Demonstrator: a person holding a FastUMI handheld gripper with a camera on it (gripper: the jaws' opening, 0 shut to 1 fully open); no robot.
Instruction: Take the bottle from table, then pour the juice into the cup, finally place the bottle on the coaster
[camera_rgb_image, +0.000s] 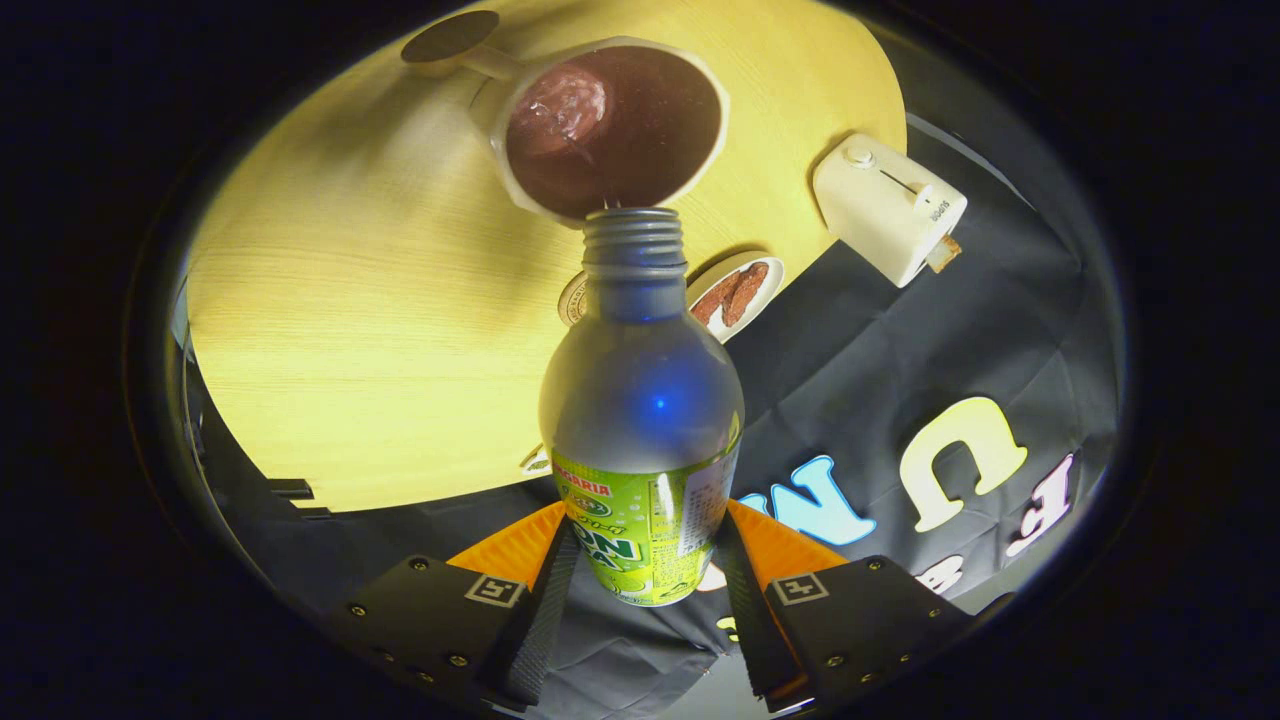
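The gripper (640, 580) has both fingers clamped on the labelled lower body of the bottle (642, 400), whose uncapped mouth meets the cup (610, 128) rim on the table (380, 330).

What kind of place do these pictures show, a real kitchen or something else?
Probably a staged recording booth set up like a breakfast table, not a real kitchen. A black cloth wall hangs behind a wooden table that carries a toaster, a cup and a small plate. The gripper holds a bottle.

Silvery bottle (641, 400) with green-yellow label, white cup (610, 125) dark inside, pale yellow wood-grain table (350, 330), cream toaster (885, 208)
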